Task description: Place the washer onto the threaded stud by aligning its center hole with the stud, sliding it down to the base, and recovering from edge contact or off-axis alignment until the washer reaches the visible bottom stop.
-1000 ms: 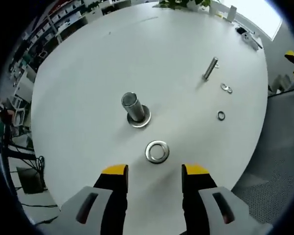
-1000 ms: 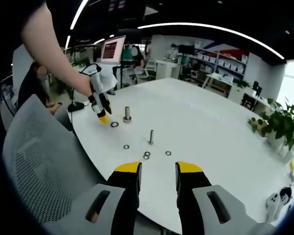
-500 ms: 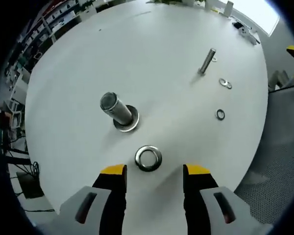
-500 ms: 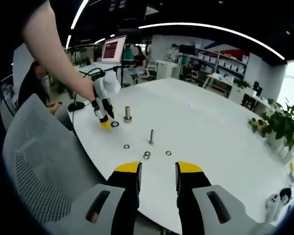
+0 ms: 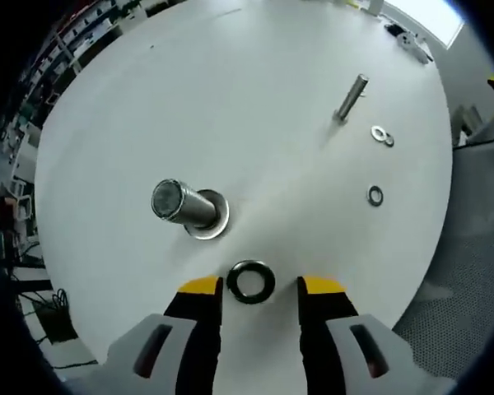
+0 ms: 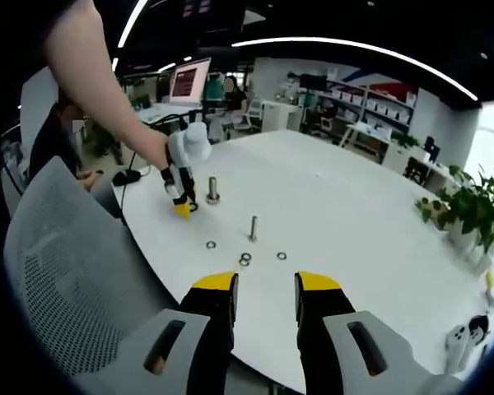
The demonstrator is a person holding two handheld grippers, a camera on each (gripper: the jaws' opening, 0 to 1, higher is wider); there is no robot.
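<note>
The washer (image 5: 251, 281) lies flat on the white table (image 5: 255, 90), dead ahead of the left gripper (image 5: 259, 288), sitting right in the gap between its yellow-tipped jaws. Those jaws stand apart, one either side of the ring, gripping nothing yet. Just beyond the washer, up and to the left in the left gripper view, rises the threaded stud (image 5: 181, 206), leaning toward the camera from its round base flange (image 5: 214, 226). So the carry looks short: lift, shift left and forward, then bring the hole over the stud's top and drop along its axis.

The left hand is plainly the nearer one. The right gripper (image 6: 263, 284) hangs well back off the table edge, jaws parted and empty.

Room is generous around the stud. A second slimmer bolt (image 5: 351, 97) and three small washers (image 5: 381, 133) sit well apart to the right. The table edge runs close behind the jaws.
</note>
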